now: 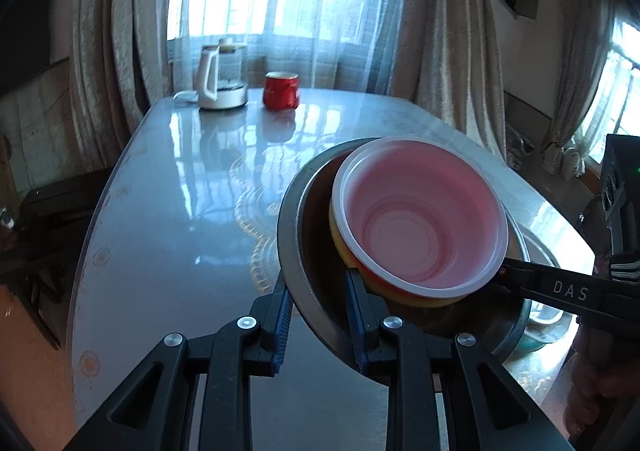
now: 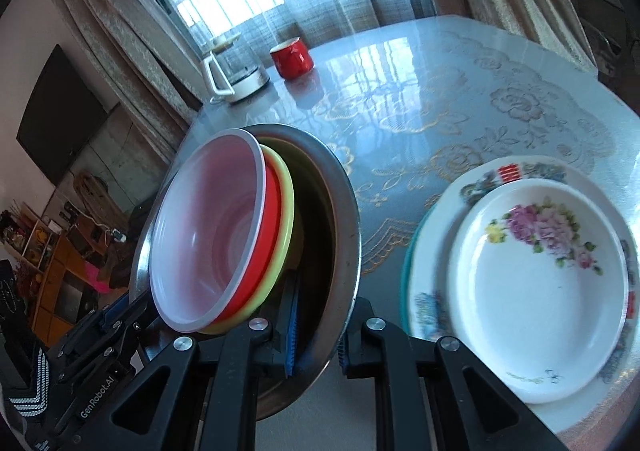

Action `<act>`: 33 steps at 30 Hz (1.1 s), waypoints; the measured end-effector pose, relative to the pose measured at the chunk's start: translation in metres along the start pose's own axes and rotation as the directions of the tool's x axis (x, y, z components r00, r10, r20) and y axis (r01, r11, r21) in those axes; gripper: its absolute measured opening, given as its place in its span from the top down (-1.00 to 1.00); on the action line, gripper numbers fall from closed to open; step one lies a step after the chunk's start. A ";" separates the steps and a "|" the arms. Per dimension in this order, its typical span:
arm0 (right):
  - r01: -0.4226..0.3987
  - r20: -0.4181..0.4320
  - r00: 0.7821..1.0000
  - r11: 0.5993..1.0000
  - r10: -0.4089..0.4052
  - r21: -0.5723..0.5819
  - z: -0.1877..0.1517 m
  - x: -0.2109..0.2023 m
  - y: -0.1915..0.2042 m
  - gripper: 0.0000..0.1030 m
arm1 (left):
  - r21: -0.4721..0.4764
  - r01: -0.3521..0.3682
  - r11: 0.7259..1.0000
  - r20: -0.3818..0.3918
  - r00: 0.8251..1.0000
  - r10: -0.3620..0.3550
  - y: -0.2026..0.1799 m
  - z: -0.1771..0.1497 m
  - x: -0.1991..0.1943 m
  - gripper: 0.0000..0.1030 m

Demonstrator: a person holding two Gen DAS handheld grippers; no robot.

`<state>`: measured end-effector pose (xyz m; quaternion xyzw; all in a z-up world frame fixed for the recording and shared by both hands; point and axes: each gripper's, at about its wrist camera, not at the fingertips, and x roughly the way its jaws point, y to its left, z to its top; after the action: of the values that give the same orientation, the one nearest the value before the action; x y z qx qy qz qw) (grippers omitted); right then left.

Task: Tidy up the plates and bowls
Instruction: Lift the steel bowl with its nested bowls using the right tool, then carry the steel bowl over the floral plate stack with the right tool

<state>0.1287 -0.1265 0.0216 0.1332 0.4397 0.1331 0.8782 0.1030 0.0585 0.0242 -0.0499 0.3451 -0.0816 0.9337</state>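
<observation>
One steel basin [image 2: 340,219] carrying three nested bowls, translucent pink bowl [image 2: 208,227] over red bowl [image 2: 269,235] over yellow-green bowl [image 2: 286,211]; right of the basin, apparently three stacked plates [image 2: 532,291] on the table [image 2: 460,91]. Basin tilted, mouth facing left in the right wrist view. Left gripper [image 1: 320,315] and right gripper [image 2: 316,335], each narrowly parted, clamp opposite sides of the basin rim.

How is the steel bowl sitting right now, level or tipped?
Tipped. The steel bowl, with the plastic bowls nested inside, stands steeply on edge in the right wrist view, its rim straddled by both the left gripper and right gripper.
</observation>
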 end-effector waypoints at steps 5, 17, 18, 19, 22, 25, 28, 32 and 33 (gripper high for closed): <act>0.017 0.054 0.998 1.000 -0.018 0.020 0.003 -0.028 -0.013 0.69 | 0.033 0.034 0.999 0.023 0.999 -0.035 -0.022 0.008 -0.005 0.50; 0.087 0.159 0.982 0.990 -0.105 0.112 0.005 -0.082 -0.060 0.69 | 0.123 0.134 0.983 0.026 0.990 -0.138 -0.090 0.025 0.003 0.50; 0.093 0.162 0.980 0.988 -0.112 0.124 0.004 -0.085 -0.065 0.69 | 0.131 0.138 0.982 0.021 0.990 -0.142 -0.096 0.026 0.005 0.50; 0.098 0.163 0.979 0.986 -0.119 0.132 0.004 -0.088 -0.070 0.69 | 0.137 0.142 0.980 0.017 0.989 -0.145 -0.101 0.027 0.007 0.50; 0.113 0.162 0.977 0.980 -0.140 0.166 0.002 -0.090 -0.085 0.69 | 0.153 0.152 0.976 0.002 0.988 -0.155 -0.116 0.026 0.013 0.50; 0.125 0.160 0.975 0.974 -0.157 0.191 0.002 -0.090 -0.096 0.69 | 0.165 0.166 0.972 -0.014 0.986 -0.166 -0.130 0.025 0.019 0.50; 0.133 0.161 0.972 0.968 -0.169 0.214 -0.002 -0.095 -0.107 0.69 | 0.177 0.179 0.968 -0.027 0.984 -0.177 -0.140 0.024 0.025 0.50; 0.140 0.161 0.970 0.961 -0.180 0.237 -0.005 -0.100 -0.119 0.69 | 0.187 0.188 0.964 -0.043 0.982 -0.183 -0.152 0.021 0.030 0.50; 0.139 0.159 0.970 0.959 -0.181 0.246 -0.005 -0.100 -0.123 0.70 | 0.188 0.190 0.964 -0.046 0.982 -0.184 -0.154 0.020 0.032 0.50</act>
<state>0.0814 -0.2748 0.0492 0.2107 0.3806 -0.0039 0.9004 0.1219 -0.0974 0.0424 0.0088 0.3424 -0.2028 0.9174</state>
